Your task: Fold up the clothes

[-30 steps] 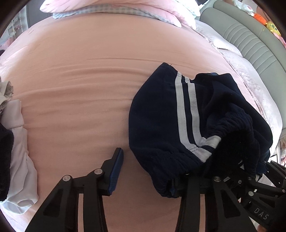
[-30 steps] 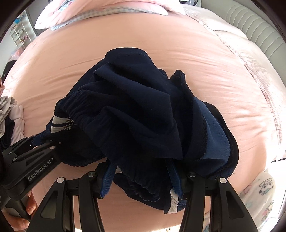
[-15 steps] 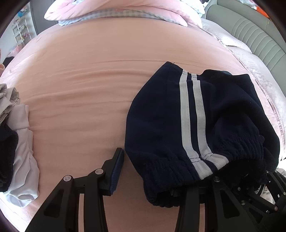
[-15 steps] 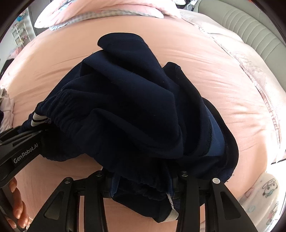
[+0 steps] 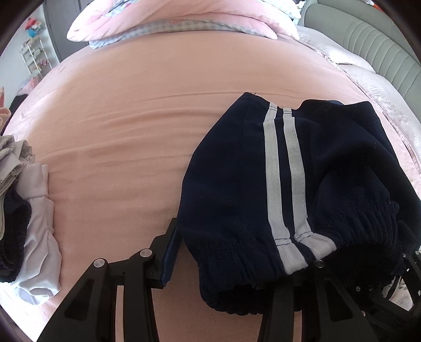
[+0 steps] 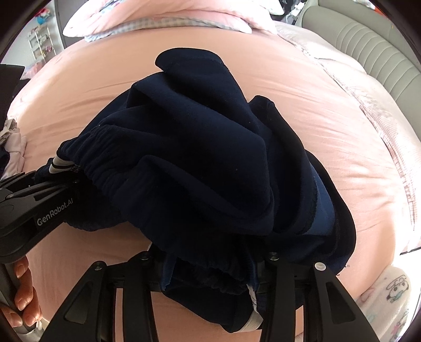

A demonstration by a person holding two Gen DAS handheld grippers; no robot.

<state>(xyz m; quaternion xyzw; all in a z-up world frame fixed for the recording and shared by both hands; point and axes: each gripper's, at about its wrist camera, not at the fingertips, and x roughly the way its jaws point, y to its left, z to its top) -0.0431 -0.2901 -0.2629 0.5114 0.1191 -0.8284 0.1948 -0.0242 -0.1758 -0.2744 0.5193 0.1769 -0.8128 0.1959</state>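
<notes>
- The navy shorts with two white side stripes lie bunched on the pink bed, toward its right side and near edge; the far hem reaches about the middle of the bed.
- The left gripper has the elastic waistband over its right finger; its left pad stands bare just beside the cloth, so the jaws look parted and whether they press the waistband cannot be told.
- The right gripper has a thick fold of waistband filling the gap between both fingers, clamped on the shorts.
- In the right wrist view the left gripper's body, with a hand on its handle, sits at the left, touching the striped waistband end.
- A pile of other clothes lies at the bed's left edge, well apart from the shorts.
- Pillows line the far edge; a grey padded headboard runs along the right.
- Between pile, pillows and shorts the pink sheet lies open, lightly creased.
</notes>
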